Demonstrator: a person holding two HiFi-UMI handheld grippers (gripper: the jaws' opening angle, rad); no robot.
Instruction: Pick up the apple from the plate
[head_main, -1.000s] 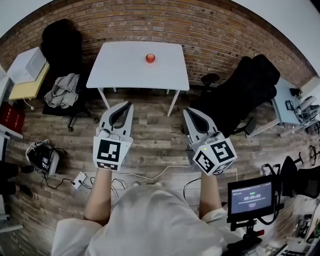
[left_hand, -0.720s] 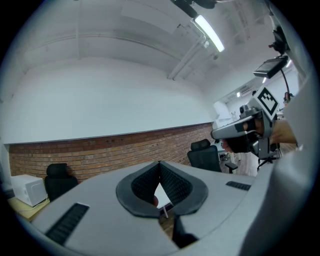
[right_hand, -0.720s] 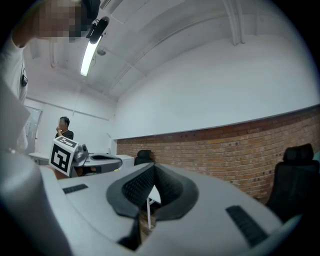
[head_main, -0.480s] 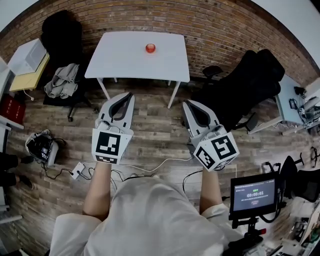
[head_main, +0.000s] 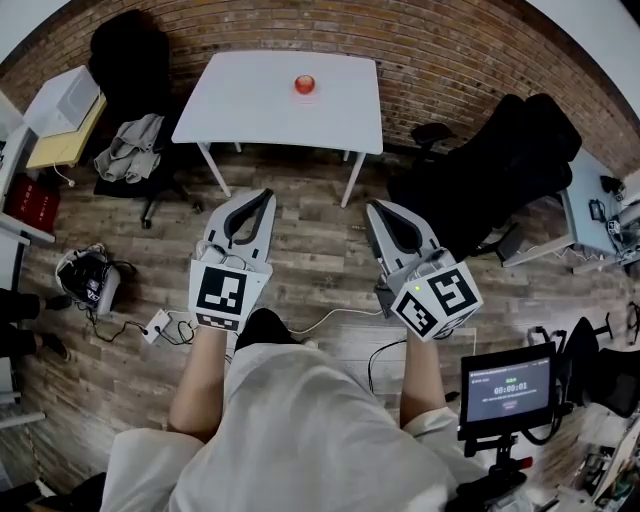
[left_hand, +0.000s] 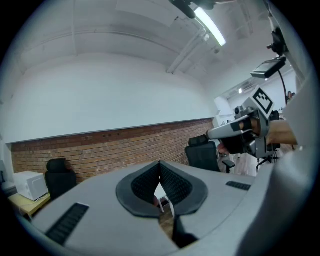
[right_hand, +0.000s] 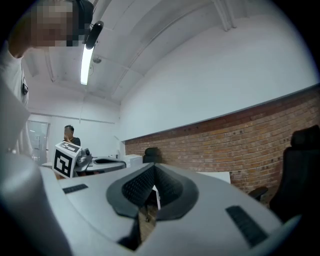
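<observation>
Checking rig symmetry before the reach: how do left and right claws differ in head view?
Left claw leans slightly right; right claw leans more sharply left. Left cube shows one marker face flat on; right cube sits corner-on, showing two faces. Shared: both claws shut, empty, over the floor short of the table, apple untouched.

No legible text, monitor (head_main: 510, 388) digits too small

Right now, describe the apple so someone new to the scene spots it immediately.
Look to the brick wall across the room; a white table stands before it. The apple sits near the table's far edge, the only red, round thing on its white top.
</observation>
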